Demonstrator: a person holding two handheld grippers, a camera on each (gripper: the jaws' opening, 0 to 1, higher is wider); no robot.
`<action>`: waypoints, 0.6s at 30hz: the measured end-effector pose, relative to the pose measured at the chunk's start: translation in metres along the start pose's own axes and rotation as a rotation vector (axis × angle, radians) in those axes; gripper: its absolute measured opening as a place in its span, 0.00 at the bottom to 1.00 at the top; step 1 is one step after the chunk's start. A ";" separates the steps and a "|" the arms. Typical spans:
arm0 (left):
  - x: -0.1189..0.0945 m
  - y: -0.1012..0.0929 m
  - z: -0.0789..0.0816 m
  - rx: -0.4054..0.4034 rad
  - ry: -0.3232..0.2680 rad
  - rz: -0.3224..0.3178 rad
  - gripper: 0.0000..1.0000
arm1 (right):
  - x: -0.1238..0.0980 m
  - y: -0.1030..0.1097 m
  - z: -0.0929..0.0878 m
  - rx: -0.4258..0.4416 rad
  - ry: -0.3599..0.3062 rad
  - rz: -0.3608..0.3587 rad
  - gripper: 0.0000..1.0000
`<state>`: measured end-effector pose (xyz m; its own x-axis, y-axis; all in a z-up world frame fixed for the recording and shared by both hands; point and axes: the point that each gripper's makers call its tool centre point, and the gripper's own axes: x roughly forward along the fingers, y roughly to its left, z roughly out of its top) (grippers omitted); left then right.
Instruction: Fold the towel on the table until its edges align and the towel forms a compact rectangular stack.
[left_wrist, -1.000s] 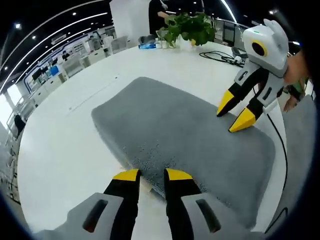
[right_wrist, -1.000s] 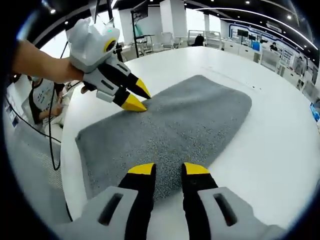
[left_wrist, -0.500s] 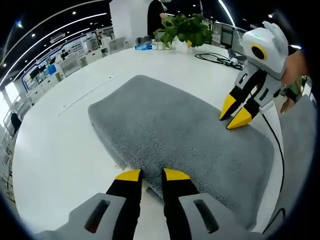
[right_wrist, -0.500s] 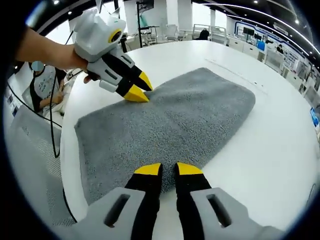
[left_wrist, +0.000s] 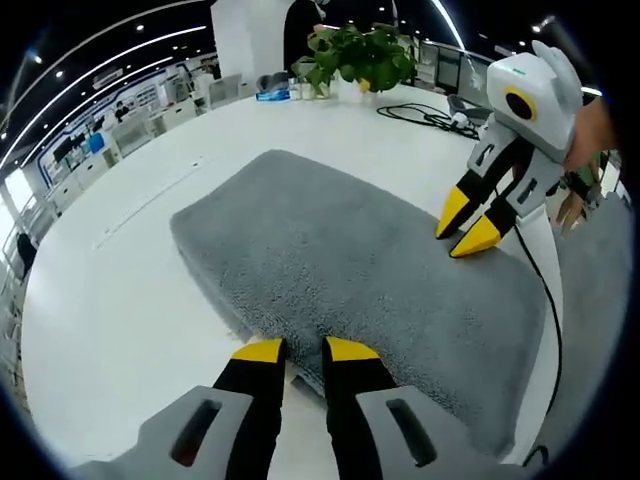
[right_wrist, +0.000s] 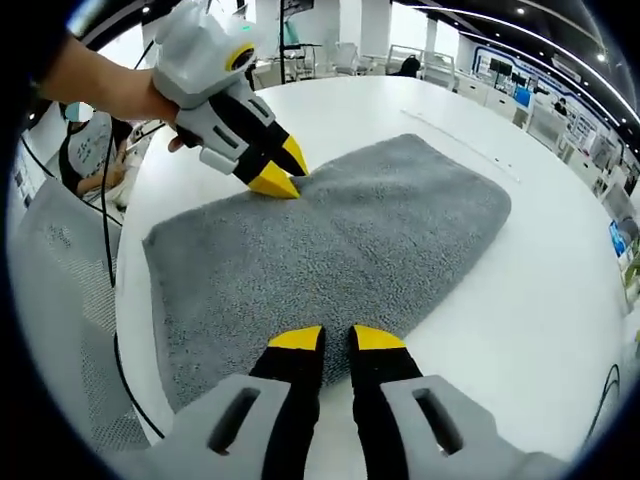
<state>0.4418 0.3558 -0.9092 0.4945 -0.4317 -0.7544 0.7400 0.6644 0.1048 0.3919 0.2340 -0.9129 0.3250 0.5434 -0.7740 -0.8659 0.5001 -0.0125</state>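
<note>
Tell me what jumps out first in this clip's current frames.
A grey towel lies spread flat across the white table, unfolded. The left gripper has its yellow-tipped jaws nearly closed at one long edge of the towel, and the right gripper is set the same way at the opposite long edge. Behind, a green plant stands at the table's far side.

Hidden and cut off

Your right hand-held gripper (right_wrist: 325, 338) covers the towel (right_wrist: 330, 240) edge beneath its tips, so grip can't be confirmed; the left hand-held gripper (left_wrist: 295, 350) likewise hides the near towel (left_wrist: 350, 260) edge.
</note>
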 end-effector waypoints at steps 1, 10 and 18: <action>0.002 -0.002 0.002 0.013 0.001 -0.002 0.15 | -0.001 -0.002 -0.002 0.006 -0.004 -0.002 0.09; 0.009 -0.016 0.013 -0.009 0.020 -0.004 0.15 | -0.011 -0.014 -0.014 -0.022 -0.002 0.003 0.08; 0.017 -0.026 0.024 0.017 0.011 -0.010 0.15 | -0.019 -0.021 -0.025 -0.028 0.019 -0.014 0.08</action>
<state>0.4422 0.3169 -0.9091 0.4817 -0.4317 -0.7626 0.7528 0.6494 0.1079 0.3940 0.1963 -0.9133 0.3304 0.5229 -0.7858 -0.8715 0.4887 -0.0413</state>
